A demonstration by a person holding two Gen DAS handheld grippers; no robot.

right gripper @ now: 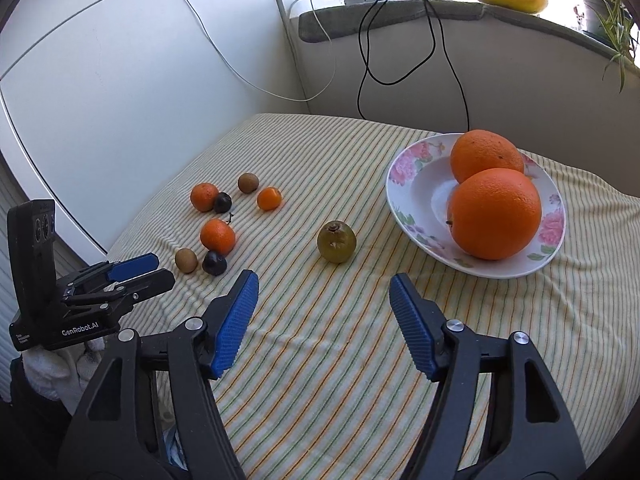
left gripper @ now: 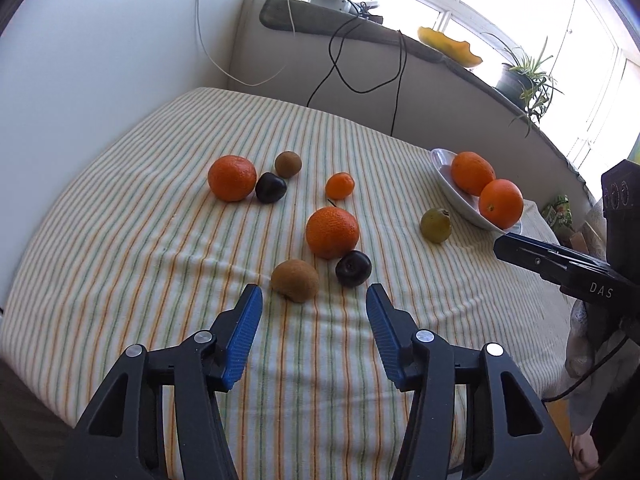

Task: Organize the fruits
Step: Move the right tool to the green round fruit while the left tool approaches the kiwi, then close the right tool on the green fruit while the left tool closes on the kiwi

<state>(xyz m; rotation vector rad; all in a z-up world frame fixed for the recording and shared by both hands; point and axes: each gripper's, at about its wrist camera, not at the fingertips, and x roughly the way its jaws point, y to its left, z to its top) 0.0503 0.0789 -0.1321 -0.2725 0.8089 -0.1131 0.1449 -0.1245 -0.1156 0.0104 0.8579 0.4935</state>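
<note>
**Fruit scattered on striped tabletop, two oranges already plated**

Tabletop (right gripper: 320, 360): covered in a cloth of thin green, orange and cream stripes, slightly rumpled.

Plate (right gripper: 404, 168): one, white with a pink floral rim, at the right side of the tabletop. Holds two large oranges (right gripper: 496, 214), smooth-skinned, touching each other, the nearer one showing its stem scar.

Loose on the cloth, left of the plate:
- Mandarins (left gripper: 332, 232): three, bright orange, pebbled skin; two larger, one clearly smaller at the far side of the group.
- Kiwis (left gripper: 295, 280): two, brown and fuzzy; one nearest the left tongs, one at the back.
- Dark plums (left gripper: 353, 268): two, near-black, glossy; each lies against a larger mandarin.
- Green-yellow fruit (right gripper: 337, 241): one, dull, blotchy skin, dried calyx facing up; sits alone between the cluster and the plate, touching neither.

Left tongs (left gripper: 314, 304): blue ribbed pads apart, nothing between them, hovering just short of the near kiwi.

Right tongs (right gripper: 324, 288): pads apart, empty, above bare cloth just short of the green-yellow fruit.
</note>
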